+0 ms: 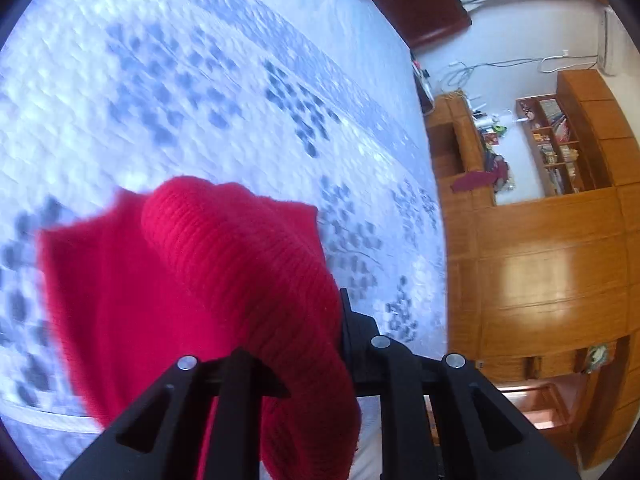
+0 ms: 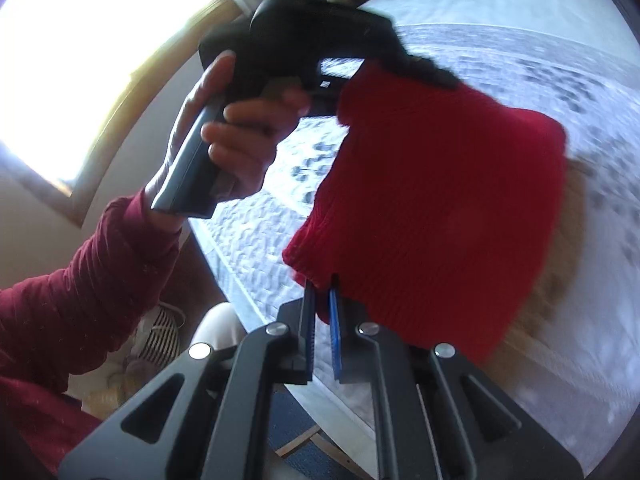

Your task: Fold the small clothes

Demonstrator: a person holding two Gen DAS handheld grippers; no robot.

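Nearest in the right wrist view, the right gripper (image 2: 325, 300) has its jaws pressed on the lower ribbed hem of the red knitted garment (image 2: 440, 208). In the left wrist view the left gripper (image 1: 304, 344) has its jaws narrow around a thick roll of the same garment, which drapes over them. The garment hangs in the air between both grippers, above the bed (image 1: 200, 80) with its white and grey quilt. The person's left hand (image 2: 236, 136) grips the handle of the left tool. The knit looks soft, light and stretchy, so it will probably sag and slip; corners and hems seem the best holds. Far behind stands a wooden cabinet (image 1: 552, 264).
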